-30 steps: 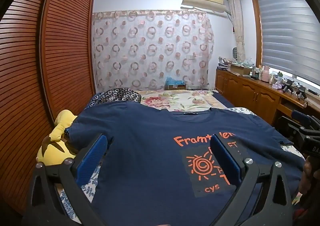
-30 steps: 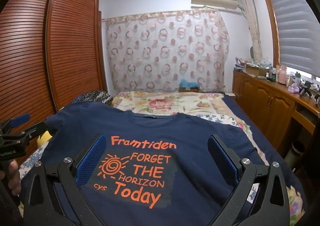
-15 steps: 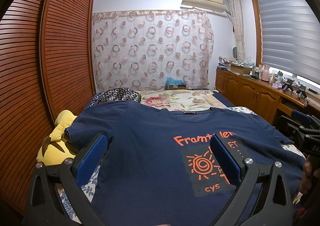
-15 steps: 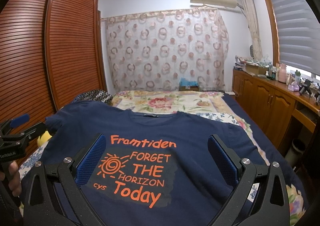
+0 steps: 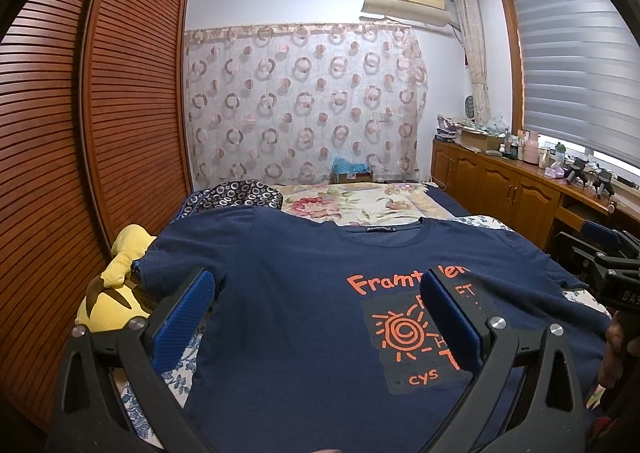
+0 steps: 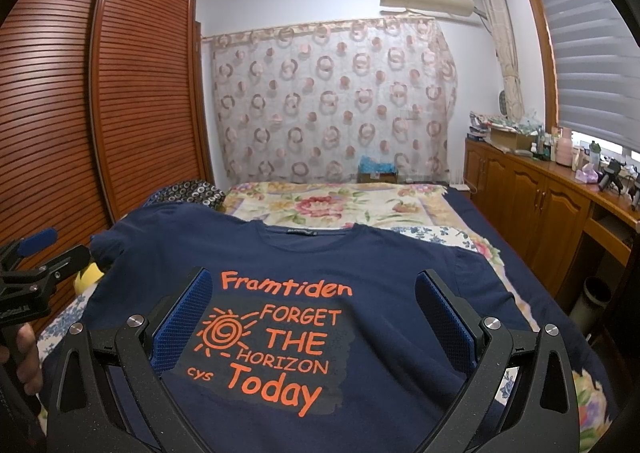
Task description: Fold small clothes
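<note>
A navy T-shirt (image 6: 360,265) with orange print is spread flat, front up, across the near end of the bed (image 6: 500,221), its collar toward the floral bedspread (image 6: 332,205). The left tool (image 5: 316,301) is held above the shirt's left half with its fingers wide apart, gripping nothing. The right tool (image 6: 312,301) is likewise held apart over the print. A yellow plush toy (image 5: 116,289) is seen at the bed's left edge, beside the sleeve.
</note>
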{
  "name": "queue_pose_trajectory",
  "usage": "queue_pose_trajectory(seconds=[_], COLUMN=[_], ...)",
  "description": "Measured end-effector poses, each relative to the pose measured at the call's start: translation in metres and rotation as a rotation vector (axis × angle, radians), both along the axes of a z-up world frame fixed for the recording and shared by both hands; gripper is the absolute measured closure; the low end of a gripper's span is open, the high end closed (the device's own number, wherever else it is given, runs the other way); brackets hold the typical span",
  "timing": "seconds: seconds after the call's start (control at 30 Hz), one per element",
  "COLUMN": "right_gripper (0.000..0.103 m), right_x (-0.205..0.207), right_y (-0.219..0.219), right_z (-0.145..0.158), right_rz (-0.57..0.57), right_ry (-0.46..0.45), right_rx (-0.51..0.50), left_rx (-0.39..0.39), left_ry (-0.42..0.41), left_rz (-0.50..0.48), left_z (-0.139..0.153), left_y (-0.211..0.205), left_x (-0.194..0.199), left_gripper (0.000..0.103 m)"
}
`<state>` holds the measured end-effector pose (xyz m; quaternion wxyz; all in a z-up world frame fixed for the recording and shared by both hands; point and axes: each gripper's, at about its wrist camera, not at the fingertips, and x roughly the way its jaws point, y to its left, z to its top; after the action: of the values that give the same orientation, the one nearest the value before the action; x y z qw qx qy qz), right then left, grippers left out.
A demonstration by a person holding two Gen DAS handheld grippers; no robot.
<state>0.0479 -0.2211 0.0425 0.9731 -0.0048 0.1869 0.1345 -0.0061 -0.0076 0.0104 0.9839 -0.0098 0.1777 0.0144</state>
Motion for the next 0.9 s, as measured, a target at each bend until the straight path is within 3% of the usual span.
queue_pose_trajectory(seconds=[0.9], right_gripper=[0.0], right_x=[0.0006], right_y=[-0.0004], right_z=[-0.0005], right_rz=[0.001], right_ry=[0.002], right_rx=[0.003], left_rx=[0.003], left_ry=[0.006], left_rz=[0.002], left_z=[-0.0018], left_y=[0.0008], left_x=[0.0007], left_gripper=[0.0])
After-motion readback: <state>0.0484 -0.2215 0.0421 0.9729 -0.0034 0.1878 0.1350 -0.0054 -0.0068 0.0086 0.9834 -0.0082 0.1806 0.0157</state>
